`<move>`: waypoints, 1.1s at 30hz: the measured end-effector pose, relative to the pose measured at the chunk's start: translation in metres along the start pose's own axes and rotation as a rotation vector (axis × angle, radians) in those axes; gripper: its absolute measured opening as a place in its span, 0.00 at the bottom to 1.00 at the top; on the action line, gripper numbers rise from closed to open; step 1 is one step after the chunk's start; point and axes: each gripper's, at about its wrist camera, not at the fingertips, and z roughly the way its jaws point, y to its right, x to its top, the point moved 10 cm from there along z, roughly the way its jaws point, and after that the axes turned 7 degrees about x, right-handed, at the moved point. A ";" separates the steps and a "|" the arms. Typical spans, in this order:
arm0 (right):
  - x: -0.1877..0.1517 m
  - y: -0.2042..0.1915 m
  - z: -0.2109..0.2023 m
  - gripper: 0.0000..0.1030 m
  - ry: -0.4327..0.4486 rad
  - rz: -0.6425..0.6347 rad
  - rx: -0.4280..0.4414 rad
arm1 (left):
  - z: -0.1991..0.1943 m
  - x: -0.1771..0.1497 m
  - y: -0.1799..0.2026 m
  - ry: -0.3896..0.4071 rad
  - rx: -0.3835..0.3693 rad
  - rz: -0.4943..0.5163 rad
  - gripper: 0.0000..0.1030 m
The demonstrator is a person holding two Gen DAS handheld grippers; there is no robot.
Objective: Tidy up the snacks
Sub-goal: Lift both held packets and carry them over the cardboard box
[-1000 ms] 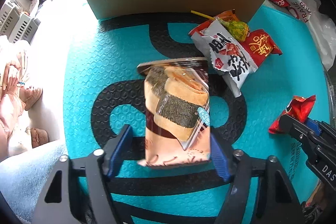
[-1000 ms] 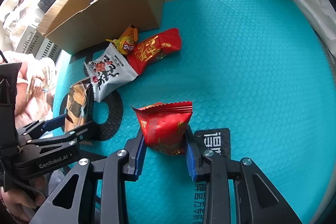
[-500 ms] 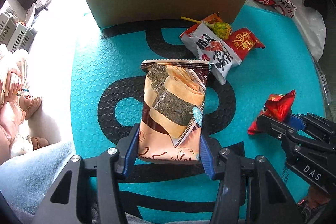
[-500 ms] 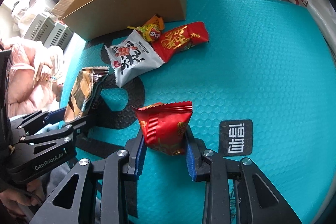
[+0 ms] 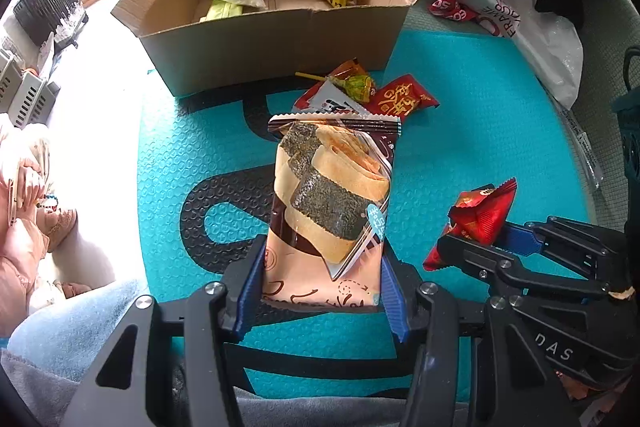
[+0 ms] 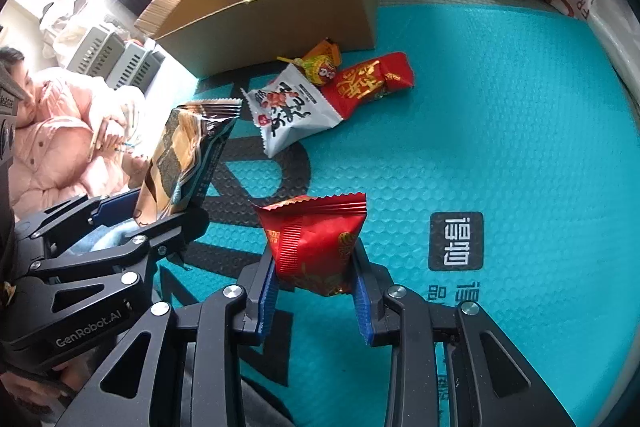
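Observation:
My left gripper [image 5: 322, 291] is shut on a tall seaweed-roll snack packet [image 5: 332, 195], held upright above the teal mat [image 5: 480, 131]. My right gripper [image 6: 316, 291] is shut on a small red snack packet [image 6: 316, 243], also lifted off the mat. Each gripper shows in the other's view: the right one with the red packet [image 5: 480, 219] at the lower right, the left one with the seaweed packet [image 6: 184, 159] at the left. An open cardboard box [image 5: 280, 35] with a few packets inside stands at the mat's far edge.
A white snack packet [image 6: 292, 111], a red packet [image 6: 372, 83] and an orange-green sweet [image 6: 320, 67] lie in front of the box. A white plastic bag [image 5: 500, 11] and a red wrapper [image 5: 452, 11] lie at the far right. A person in pink [image 6: 52, 131] sits at the left.
The left gripper's jaws closed in on the seaweed packet, and both grippers rose with their packets. The box's inside has come into view.

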 end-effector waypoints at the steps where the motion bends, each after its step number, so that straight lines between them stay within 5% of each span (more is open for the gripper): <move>1: 0.000 -0.003 -0.003 0.31 0.004 -0.007 0.003 | -0.004 0.003 -0.001 0.012 0.000 -0.001 0.49; 18: 0.053 -0.049 -0.057 0.31 0.063 -0.080 0.035 | -0.076 0.074 -0.017 0.169 0.034 0.008 0.49; 33: 0.164 -0.063 -0.088 0.31 0.201 -0.099 0.010 | -0.104 0.188 -0.043 0.313 0.038 -0.017 0.49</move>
